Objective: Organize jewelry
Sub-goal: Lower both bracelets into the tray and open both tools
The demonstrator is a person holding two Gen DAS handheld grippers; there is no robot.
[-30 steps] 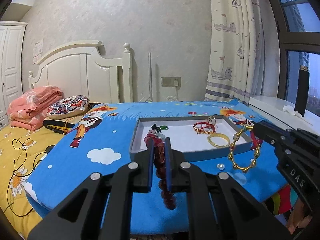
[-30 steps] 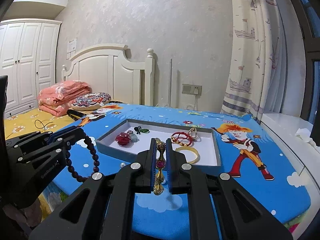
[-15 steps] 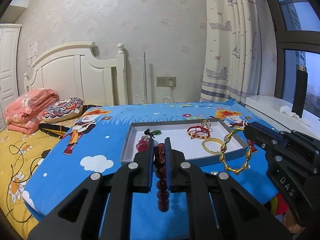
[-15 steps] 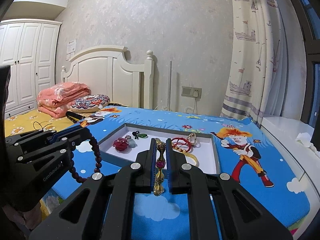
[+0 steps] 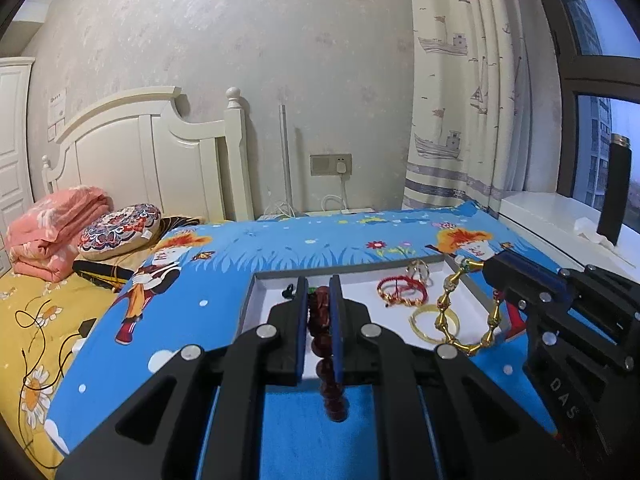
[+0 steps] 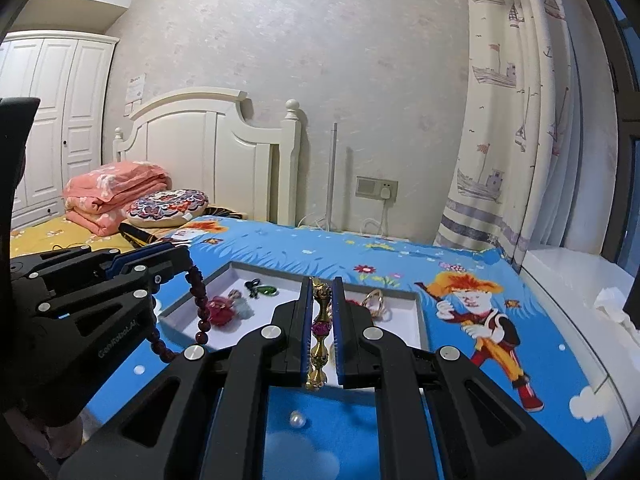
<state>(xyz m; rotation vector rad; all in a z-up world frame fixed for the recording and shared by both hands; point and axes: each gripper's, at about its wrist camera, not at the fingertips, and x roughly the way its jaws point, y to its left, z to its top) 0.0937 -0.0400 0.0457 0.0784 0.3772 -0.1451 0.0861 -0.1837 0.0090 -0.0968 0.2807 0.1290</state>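
Observation:
My left gripper (image 5: 319,284) is shut on a dark red bead bracelet (image 5: 330,384) that hangs over the near edge of the grey tray (image 5: 249,300). The same bracelet (image 6: 200,312) dangles from the left gripper (image 6: 182,258) in the right wrist view. My right gripper (image 6: 322,286) is shut on a gold bead chain (image 6: 318,354), which loops below the right gripper (image 5: 490,266) in the left wrist view as a gold chain (image 5: 460,322). In the tray lie a red cord bracelet (image 5: 400,290), a yellow bangle (image 5: 426,326), gold rings (image 5: 418,268), a green charm (image 6: 262,289) and a red flower piece (image 6: 220,314).
The tray rests on a blue cartoon cloth (image 5: 280,248). A loose pearl (image 6: 298,419) lies on the cloth near me. A bed with a pink blanket (image 5: 60,228) and round cushion (image 5: 120,230) stands left. A windowsill with a black bottle (image 5: 616,192) runs along the right.
Both grippers have moved forward toward the tray, each still holding its piece. The red bead bracelet and gold chain now hang over the tray's near edge.

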